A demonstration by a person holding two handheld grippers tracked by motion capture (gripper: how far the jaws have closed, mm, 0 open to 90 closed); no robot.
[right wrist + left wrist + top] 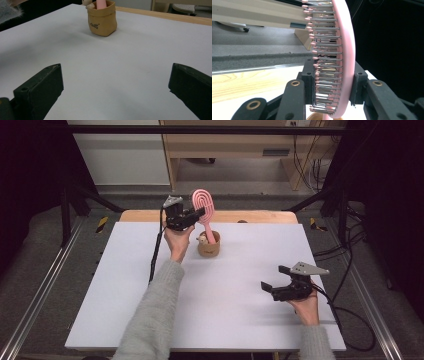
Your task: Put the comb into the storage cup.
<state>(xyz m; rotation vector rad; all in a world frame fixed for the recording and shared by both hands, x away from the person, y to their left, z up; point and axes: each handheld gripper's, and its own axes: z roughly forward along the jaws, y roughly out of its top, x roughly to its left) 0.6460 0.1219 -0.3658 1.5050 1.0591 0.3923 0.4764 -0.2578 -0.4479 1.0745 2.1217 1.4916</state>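
A pink hairbrush [203,206] stands tilted with its handle down in a small tan bag-shaped holder [208,245] at the back middle of the white table. My left gripper [199,213] is shut on the brush's head. In the left gripper view the pink brush [342,57] with its metal bristles sits clamped between my two black jaws, one pad on the bristle side and one on the back. My right gripper [273,279] hovers open over the table's right front part, with nothing between its jaws. In the right gripper view the tan holder [102,18] stands far ahead.
The white tabletop [235,285] has a wooden strip [250,216] along its far edge. A small pale object [202,239] sits in the holder beside the brush handle. Metal rails run along both sides of the table. Cables trail from both grippers.
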